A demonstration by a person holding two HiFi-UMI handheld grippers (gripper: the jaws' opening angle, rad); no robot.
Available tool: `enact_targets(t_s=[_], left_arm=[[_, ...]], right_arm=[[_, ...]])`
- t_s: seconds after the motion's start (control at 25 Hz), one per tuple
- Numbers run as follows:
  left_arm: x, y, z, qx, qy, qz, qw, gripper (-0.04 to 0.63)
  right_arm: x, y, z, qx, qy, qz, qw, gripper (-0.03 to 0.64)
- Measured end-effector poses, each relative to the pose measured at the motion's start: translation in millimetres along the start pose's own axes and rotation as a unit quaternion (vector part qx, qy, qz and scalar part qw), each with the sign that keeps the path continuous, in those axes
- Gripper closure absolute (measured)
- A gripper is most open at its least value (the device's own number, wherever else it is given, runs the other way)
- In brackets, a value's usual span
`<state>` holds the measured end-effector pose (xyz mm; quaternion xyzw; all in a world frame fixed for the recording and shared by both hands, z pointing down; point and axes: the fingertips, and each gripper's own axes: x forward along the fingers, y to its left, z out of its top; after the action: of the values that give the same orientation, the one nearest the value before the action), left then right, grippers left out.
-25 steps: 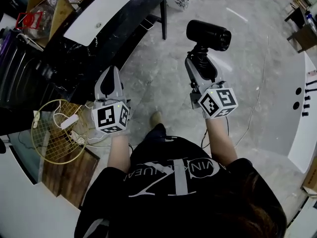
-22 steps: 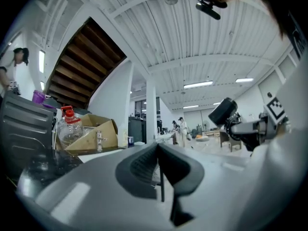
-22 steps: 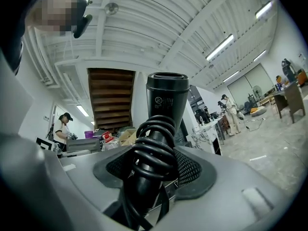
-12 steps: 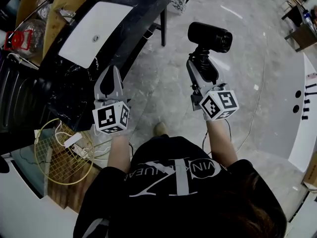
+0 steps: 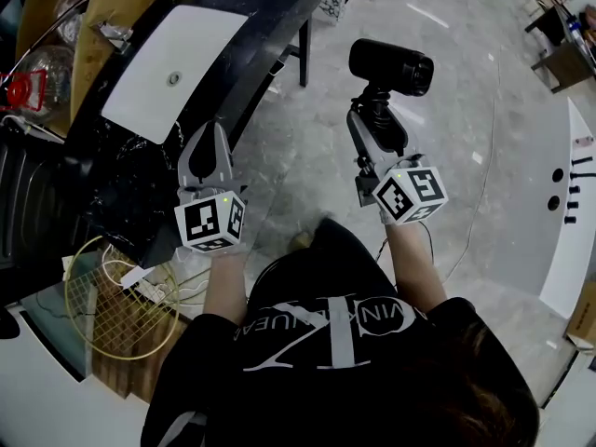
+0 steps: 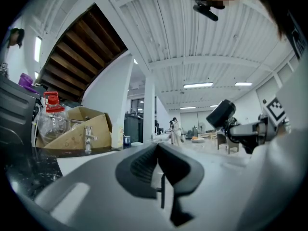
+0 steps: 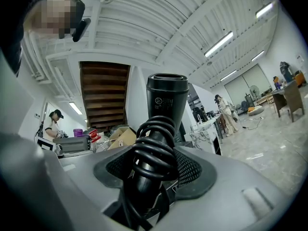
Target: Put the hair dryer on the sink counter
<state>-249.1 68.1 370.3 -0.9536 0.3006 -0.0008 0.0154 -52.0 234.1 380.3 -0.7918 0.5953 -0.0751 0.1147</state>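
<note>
A black hair dryer (image 5: 392, 66) stands upright in my right gripper (image 5: 377, 121), over the grey floor. The jaws are shut on its handle, which has the black cord coiled around it (image 7: 155, 150); the barrel (image 7: 167, 97) rises above the pads. My left gripper (image 5: 210, 141) is held level with it to the left, shut with nothing in it, its pads meeting at the tips (image 6: 158, 150). It sits at the edge of the black sink counter (image 5: 272, 9) with its white basin (image 5: 163, 63). The left gripper view shows the dryer (image 6: 221, 113) off to the right.
A gold wire basket (image 5: 104, 313) with white cables lies at the lower left. Cardboard boxes (image 5: 110, 12) and a red-capped bottle (image 6: 52, 119) crowd the counter's far side, near a faucet (image 6: 88, 137). A white curved counter (image 5: 575, 203) borders the right. People stand in the background (image 7: 225, 110).
The counter and its basin have slid lower and closer in the head view. Both grippers hold the same pose, the dryer still gripped. A knee has come forward between the arms.
</note>
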Motion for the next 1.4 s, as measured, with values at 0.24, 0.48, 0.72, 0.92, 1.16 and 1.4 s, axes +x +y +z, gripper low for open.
enact_targets(t_s=[0.24, 0.48, 0.72, 0.92, 1.16, 1.4], left_arm=[[15, 6, -1, 0.001, -0.004, 0.012, 0.9999, 0.595], [65, 31, 13, 0.007, -0.011, 0.023, 0.9996, 0.595], [123, 43, 25, 0.009, -0.022, 0.037, 0.9990, 0.595], [168, 55, 27, -0.001, -0.018, 0.056, 0.9982, 0.595], [204, 72, 17, -0.012, -0.002, 0.084, 0.9964, 0.595], [233, 83, 13, -0.012, -0.002, 0.111, 0.9938, 0.595]], right_arm=[[24, -9, 0, 0.000, -0.001, 0.012, 1.000, 0.354], [90, -20, 11, 0.005, -0.003, 0.034, 0.999, 0.354], [152, -41, 18, 0.017, -0.005, 0.061, 0.998, 0.354], [206, -57, 23, 0.022, 0.014, 0.088, 0.996, 0.354], [259, -70, 21, 0.032, 0.039, 0.117, 0.992, 0.354], [298, -77, 17, 0.024, 0.064, 0.144, 0.987, 0.354]])
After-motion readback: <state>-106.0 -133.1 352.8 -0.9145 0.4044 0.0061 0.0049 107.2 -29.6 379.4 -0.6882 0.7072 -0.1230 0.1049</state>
